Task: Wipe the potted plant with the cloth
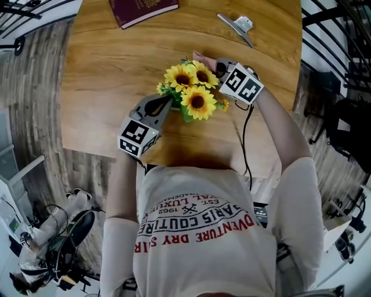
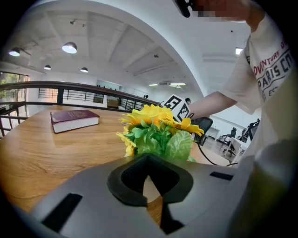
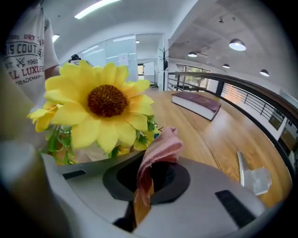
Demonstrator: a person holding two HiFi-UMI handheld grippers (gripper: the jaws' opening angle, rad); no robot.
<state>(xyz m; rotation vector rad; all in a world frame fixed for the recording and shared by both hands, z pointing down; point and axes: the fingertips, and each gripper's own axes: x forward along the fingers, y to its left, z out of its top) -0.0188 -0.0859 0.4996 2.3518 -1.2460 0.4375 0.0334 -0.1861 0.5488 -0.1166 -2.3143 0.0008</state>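
Potted plant (image 1: 188, 93): set just between left gripper (image 2: 151, 186), closed and empty, and right gripper (image 3: 144, 186). Pink cloth (image 3: 160, 151) is pinched in the latter, close beside the plant.

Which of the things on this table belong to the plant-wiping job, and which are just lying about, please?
Part of the job:
- potted plant with sunflowers
- pink cloth, pinched in the right gripper
- left gripper, shut and empty, close beside the plant

Just lying about:
- maroon book at the far edge of the table
- metal clip, far right
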